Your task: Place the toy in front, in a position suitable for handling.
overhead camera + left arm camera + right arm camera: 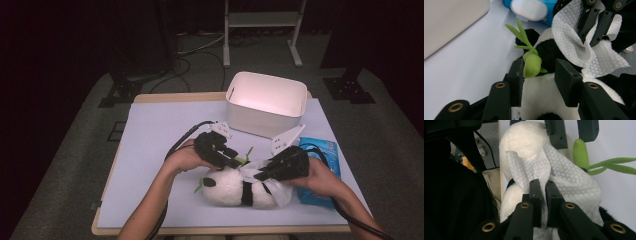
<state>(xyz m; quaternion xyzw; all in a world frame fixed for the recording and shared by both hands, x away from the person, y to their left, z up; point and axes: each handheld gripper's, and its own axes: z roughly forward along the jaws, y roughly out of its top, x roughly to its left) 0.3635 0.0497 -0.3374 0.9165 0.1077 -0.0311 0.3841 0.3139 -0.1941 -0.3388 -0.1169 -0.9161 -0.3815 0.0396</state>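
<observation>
The work in hand is wiping a panda [235,187] with a wipe [257,167]. The panda is lying on its side at the near middle of the table [150,135], at about 6 o'clock from the bin [266,102], with the wipe pack [320,150] at its 3 o'clock. The right gripper [543,185] is pinching a fold of the wipe, its jaws closed on the cloth, and the wipe is draping over the panda's dark band and white body. The left gripper [537,72] is straddling the panda's body with the green shoot [529,56] sitting between its jaws; the jaws are standing partly closed, one pad looks to be touching the shoot, and a firm grip on the toy cannot be confirmed. To do this step well, the left gripper should be steadying the panda by its body, not by the soft shoot, which is likely to bend or slip free under load. The right gripper should be keeping its pinch near the fold and dragging the wipe flat across the fur in short strokes toward 3 o'clock, away from the left jaws. Pressure should be staying light, since plush is yielding and the toy is likely to roll. The two grippers are working close together, so stroke length should be limited to avoid jaw contact.
</observation>
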